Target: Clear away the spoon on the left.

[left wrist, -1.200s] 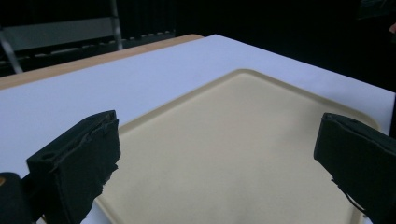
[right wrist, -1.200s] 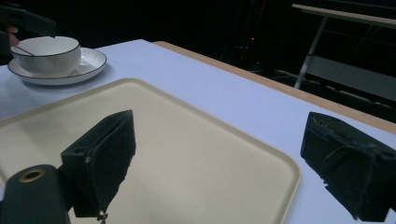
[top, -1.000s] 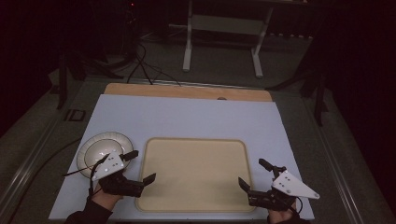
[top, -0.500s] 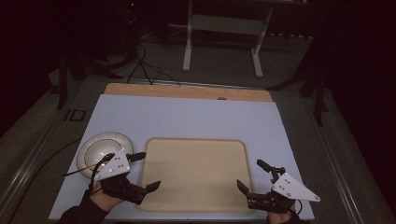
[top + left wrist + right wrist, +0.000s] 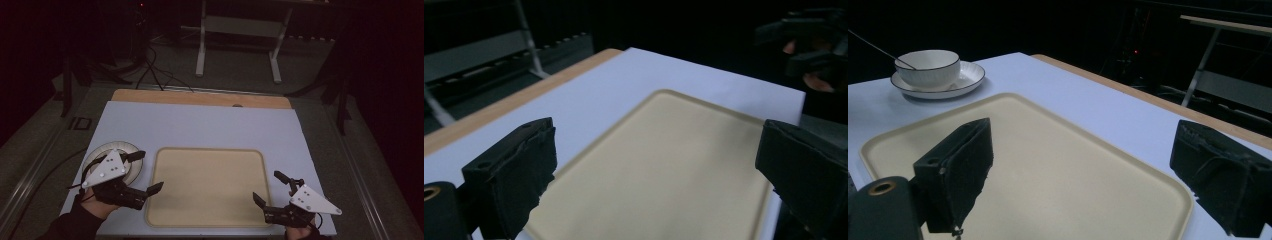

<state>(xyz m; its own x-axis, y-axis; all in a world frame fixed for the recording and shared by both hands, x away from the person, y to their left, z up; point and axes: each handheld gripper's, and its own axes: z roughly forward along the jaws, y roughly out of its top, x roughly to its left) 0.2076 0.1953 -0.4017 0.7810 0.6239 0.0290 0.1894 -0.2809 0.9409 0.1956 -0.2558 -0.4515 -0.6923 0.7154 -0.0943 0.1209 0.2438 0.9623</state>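
A beige tray (image 5: 210, 180) with nothing on it lies at the near middle of the pale blue table (image 5: 200, 125). My left gripper (image 5: 150, 170) hovers open at the tray's left edge, partly over a white saucer (image 5: 107, 146). In the left gripper view its jaws stand wide apart over the tray (image 5: 664, 165). My right gripper (image 5: 266, 186) is open at the tray's near right corner. In the right gripper view a white bowl (image 5: 928, 67) sits on the saucer (image 5: 970, 80), with a thin handle (image 5: 873, 45) leaning in it.
A wooden strip (image 5: 200, 97) runs along the table's far edge. Beyond it on the dark floor are a metal stand (image 5: 237, 45) and loose cables (image 5: 150, 65). The other hand and gripper (image 5: 814, 50) appear at the far right of the left gripper view.
My left gripper has shifted slightly left and away, further over the saucer. The right gripper has barely moved. Both stay open.
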